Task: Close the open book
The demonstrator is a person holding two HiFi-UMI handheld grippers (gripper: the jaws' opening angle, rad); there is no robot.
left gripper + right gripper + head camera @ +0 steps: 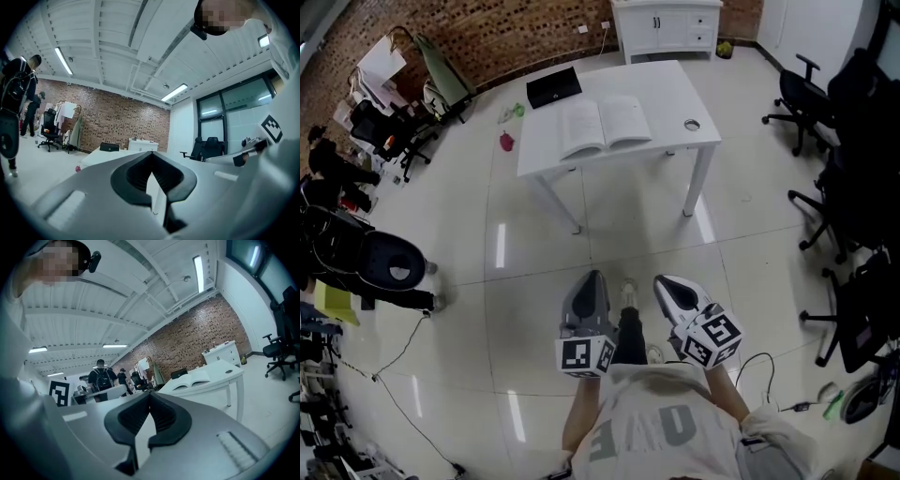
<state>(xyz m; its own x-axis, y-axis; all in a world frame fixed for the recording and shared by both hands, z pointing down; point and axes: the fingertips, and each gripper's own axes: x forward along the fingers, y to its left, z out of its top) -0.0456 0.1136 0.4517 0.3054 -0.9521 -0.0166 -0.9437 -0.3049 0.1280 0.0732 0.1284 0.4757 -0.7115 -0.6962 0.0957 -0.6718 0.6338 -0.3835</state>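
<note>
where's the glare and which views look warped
Head view: only a mild wide-angle bend, white streaks of lamp glare on the glossy floor, open book sharp. Left gripper view and right gripper view: strong fisheye, black corners, bowed ceiling beams, ceiling lamps blown out, a mosaic patch near the top of each.

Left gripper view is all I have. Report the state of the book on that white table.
Observer: The white paper book lies open, pages up, near the middle of the white rectangular table.
Operator: Name what sits right of it.
Observer: A small round grey object, near the table's right edge.
Operator: Report the right tongs.
Observer: The right gripper has its tongs shut, with nothing between them.
</note>
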